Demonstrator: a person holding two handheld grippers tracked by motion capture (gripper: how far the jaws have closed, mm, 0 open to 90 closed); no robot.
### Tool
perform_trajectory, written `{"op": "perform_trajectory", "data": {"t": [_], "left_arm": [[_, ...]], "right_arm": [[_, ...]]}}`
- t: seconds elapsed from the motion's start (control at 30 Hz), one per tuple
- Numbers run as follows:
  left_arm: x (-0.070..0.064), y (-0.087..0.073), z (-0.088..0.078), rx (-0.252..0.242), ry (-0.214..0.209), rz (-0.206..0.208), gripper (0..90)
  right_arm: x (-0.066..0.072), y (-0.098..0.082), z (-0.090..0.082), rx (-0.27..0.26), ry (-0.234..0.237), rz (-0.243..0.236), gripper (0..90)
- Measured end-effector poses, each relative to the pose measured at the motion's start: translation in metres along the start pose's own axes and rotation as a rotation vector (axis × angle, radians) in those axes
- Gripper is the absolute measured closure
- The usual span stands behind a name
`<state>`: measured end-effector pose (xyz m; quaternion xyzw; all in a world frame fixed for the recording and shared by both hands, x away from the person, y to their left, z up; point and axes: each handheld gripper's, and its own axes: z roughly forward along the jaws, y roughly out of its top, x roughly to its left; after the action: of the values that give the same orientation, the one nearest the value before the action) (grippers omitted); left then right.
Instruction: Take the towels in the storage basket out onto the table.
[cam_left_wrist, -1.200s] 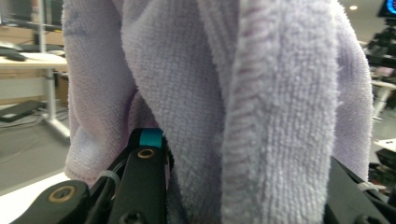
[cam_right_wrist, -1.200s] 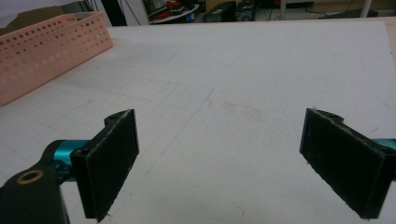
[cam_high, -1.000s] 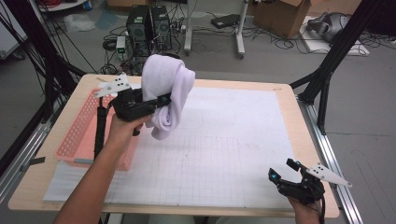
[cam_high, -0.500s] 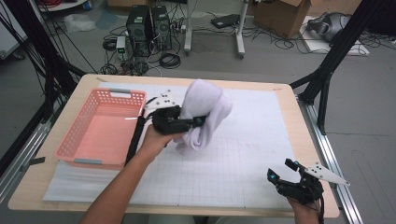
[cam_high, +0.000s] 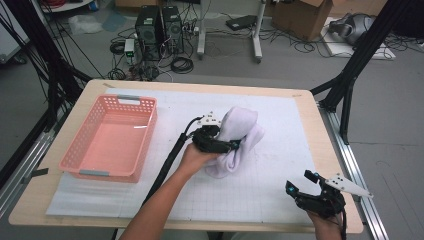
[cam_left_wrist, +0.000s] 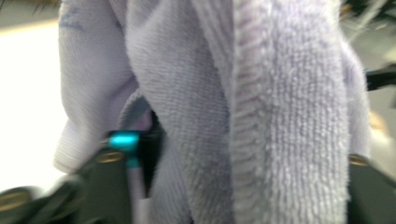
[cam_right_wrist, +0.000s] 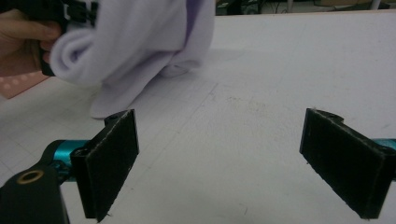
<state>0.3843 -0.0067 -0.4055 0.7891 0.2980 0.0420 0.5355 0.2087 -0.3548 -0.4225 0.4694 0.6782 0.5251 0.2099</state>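
The desk (cam_high: 300, 107) carries a white gridded mat (cam_high: 280, 165) across most of its top. A pink basket (cam_high: 112, 137) stands on the mat's left part, well apart from the work. Near the mat's middle lies a pale lilac towel (cam_high: 240, 137), bunched in a loose heap, its lower folds resting on the mat. The left gripper (cam_high: 232, 146) sits against the towel's left side, held by a hand (cam_high: 192, 156) whose forearm comes up from the bottom edge. Its fingers have just been opening; in the left gripper view the towel (cam_left_wrist: 261, 112) hangs between them, but they stand wide and no longer pinch it. The right gripper (cam_high: 298, 186) rests at the desk's near right corner, well apart from the towel. In the right gripper view its fingers (cam_right_wrist: 112, 163) are spread wide over bare mat.
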Motion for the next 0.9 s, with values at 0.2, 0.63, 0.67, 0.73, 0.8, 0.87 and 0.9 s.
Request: {"op": "perform_trajectory", "data": {"t": [0.2,0.63,0.67,0.73,0.8,0.87,0.9], "left_arm": [[0.004,0.004,-0.018,0.021,0.083,0.013,25.1],[-0.007,-0.035,-0.091,-0.151,0.140,0.078,20.1],[-0.008,-0.039,-0.094,-0.158,0.141,0.074,20.1],[-0.011,-0.047,-0.100,-0.178,0.131,0.075,20.1],[-0.014,-0.056,-0.106,-0.183,0.133,0.076,20.1],[-0.016,-0.063,-0.110,-0.182,0.135,0.088,20.1],[-0.017,-0.066,-0.111,-0.181,0.136,0.088,20.1]], "right_arm": [[-0.002,0.000,-0.001,-0.001,-0.002,0.005,10.4],[0.003,0.000,0.002,0.007,0.000,0.000,10.4],[0.003,0.000,0.002,0.007,-0.001,-0.002,10.4],[0.003,0.000,0.002,0.010,-0.003,0.001,10.4],[0.002,0.000,0.003,0.008,-0.003,-0.004,10.4],[0.001,0.000,0.003,0.012,-0.005,-0.003,10.4],[0.001,0.000,0.003,0.013,-0.006,0.000,10.4]]}}
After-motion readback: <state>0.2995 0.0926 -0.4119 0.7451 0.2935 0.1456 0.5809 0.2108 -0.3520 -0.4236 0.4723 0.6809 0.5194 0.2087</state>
